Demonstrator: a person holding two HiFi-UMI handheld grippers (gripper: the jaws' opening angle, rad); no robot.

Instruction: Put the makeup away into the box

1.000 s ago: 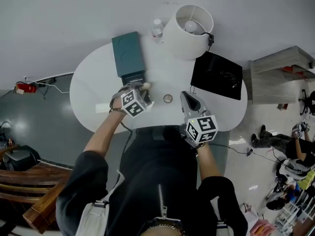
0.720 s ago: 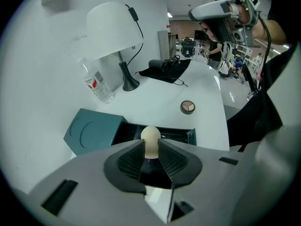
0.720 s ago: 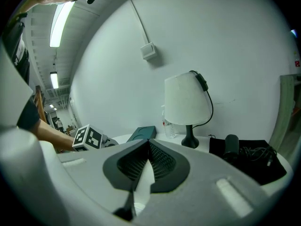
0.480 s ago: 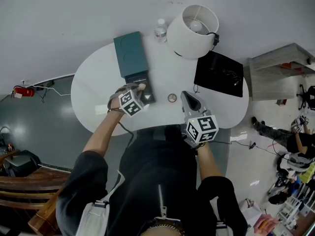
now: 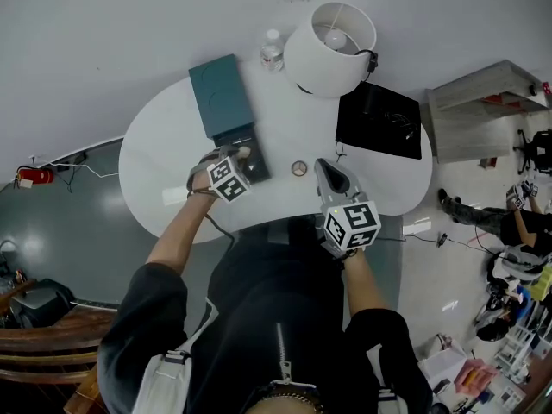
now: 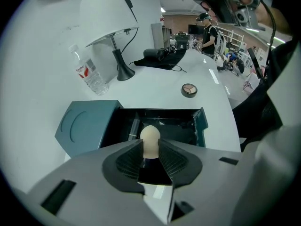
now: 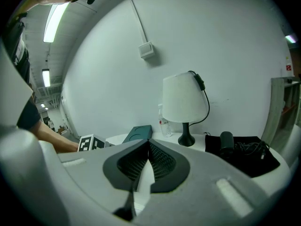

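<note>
Makeup sponge (image 6: 150, 136) sits pinched lengthwise in your left gripper's (image 6: 150, 149) narrowly parted jaws, its rounded tip aimed down into the open box (image 6: 202, 123) just ahead.

The left gripper (image 5: 239, 158), its fingers (image 6: 128, 163) pressed on the beige makeup sponge (image 6: 150, 141), comes down lower and a little to the left, bringing the sponge closer over the open tray of the teal box (image 5: 221, 100).

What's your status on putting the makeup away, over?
Left gripper shut on beige makeup sponge, above open teal box. Right gripper shut, empty. Round compact on table beside box; nothing blocking.
</note>
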